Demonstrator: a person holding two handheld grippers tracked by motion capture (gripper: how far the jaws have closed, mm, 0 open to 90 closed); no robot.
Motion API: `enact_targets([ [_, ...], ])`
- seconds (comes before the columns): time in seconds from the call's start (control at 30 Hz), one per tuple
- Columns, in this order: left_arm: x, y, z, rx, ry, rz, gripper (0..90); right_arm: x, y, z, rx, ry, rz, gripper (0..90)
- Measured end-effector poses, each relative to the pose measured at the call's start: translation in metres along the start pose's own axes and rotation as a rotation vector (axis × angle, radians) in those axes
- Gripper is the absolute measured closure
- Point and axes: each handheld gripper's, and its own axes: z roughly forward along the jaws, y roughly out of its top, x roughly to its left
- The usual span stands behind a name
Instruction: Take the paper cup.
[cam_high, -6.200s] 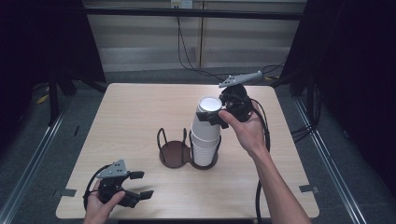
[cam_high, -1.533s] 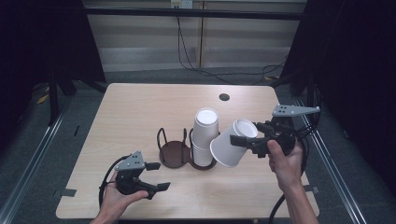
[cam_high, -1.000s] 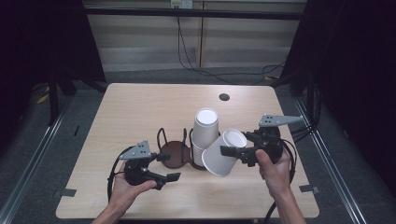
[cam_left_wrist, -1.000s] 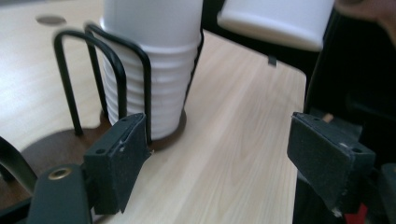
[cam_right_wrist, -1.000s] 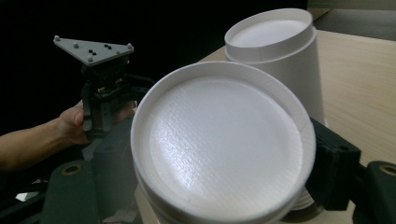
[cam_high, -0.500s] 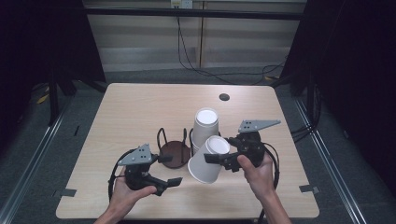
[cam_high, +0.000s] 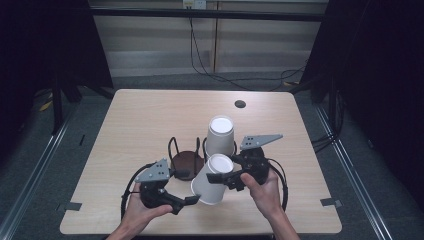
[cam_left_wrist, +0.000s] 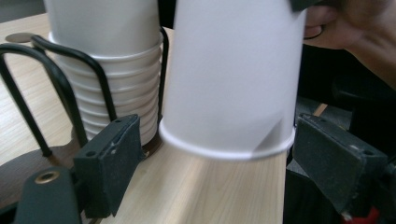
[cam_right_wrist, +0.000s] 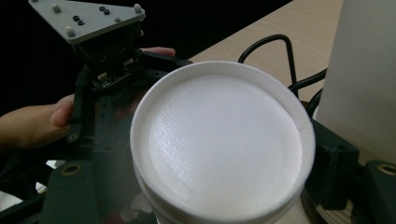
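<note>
High view: right gripper (cam_high: 226, 179) clamped on the base end of an inverted paper cup (cam_high: 210, 180).
Left gripper (cam_left_wrist: 210, 163) jaws apart, flanking the cup's rim without contact; cup stack (cam_high: 220, 136) in wire holder (cam_high: 186, 159) just behind.

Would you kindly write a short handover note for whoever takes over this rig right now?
Right gripper: shut on the cup near its base, holding it upside down and tilted, off the stack.
Left gripper: jaws have just been opening; they stand on either side of the cup's rim, pads not pressing.
Stack: upside down in the holder on the table.
Done: one cup pulled off.
Left: probably hand the cup to the left gripper.
</note>
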Motion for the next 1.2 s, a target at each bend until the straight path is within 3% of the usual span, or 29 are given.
enact_targets([
  [0.47, -0.002, -0.005, 0.010, 0.013, -0.042, -0.006, 13.2, 0.004, -0.004, 0.014, 0.010, 0.040, 0.008, 25.0],
  [0.67, 0.000, -0.003, 0.006, 0.013, -0.067, -0.011, 12.5, 0.009, -0.003, 0.022, 0.017, 0.053, -0.004, 25.1],
  [1.2, -0.002, -0.007, 0.018, 0.046, -0.080, -0.023, 8.6, 0.012, -0.006, 0.030, 0.012, 0.075, 0.001, 25.1],
])
